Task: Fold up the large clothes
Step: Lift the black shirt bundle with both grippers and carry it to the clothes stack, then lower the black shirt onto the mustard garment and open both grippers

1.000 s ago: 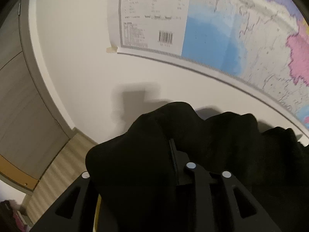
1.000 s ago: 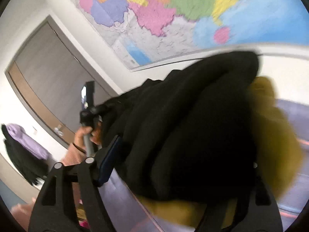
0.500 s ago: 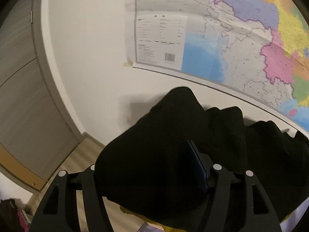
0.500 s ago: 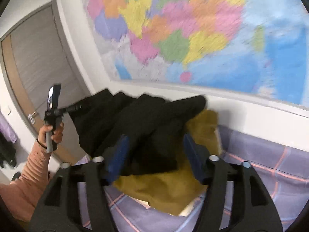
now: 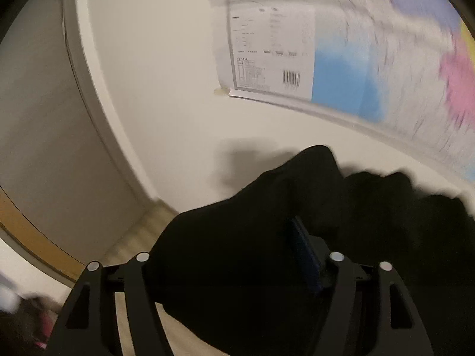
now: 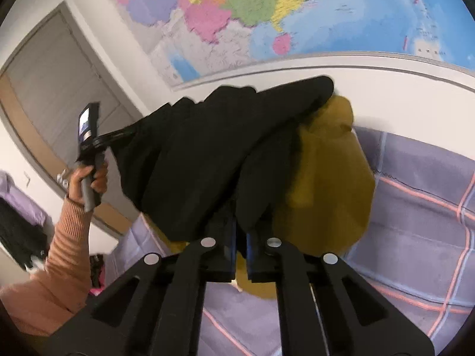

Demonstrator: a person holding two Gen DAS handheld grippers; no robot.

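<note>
You're holding the black garment (image 6: 213,154) aloft, both claws, left claw (image 5: 237,255) and right claw (image 6: 240,237), clamping it; next, spreading it flat on the bed (image 6: 415,237)

— How many garments do you count?

— I count two: one black garment (image 6: 207,154) and one yellow garment (image 6: 329,184).

— And grippers?

— Two. My right gripper (image 6: 239,249) and my left gripper (image 6: 118,135), with one hand (image 6: 89,179) on its handle.

— Anything else?

— One map (image 6: 267,9), one door (image 6: 50,89), one purple blanket (image 6: 415,237). More clothes hang at the far left; I cannot count them.
</note>
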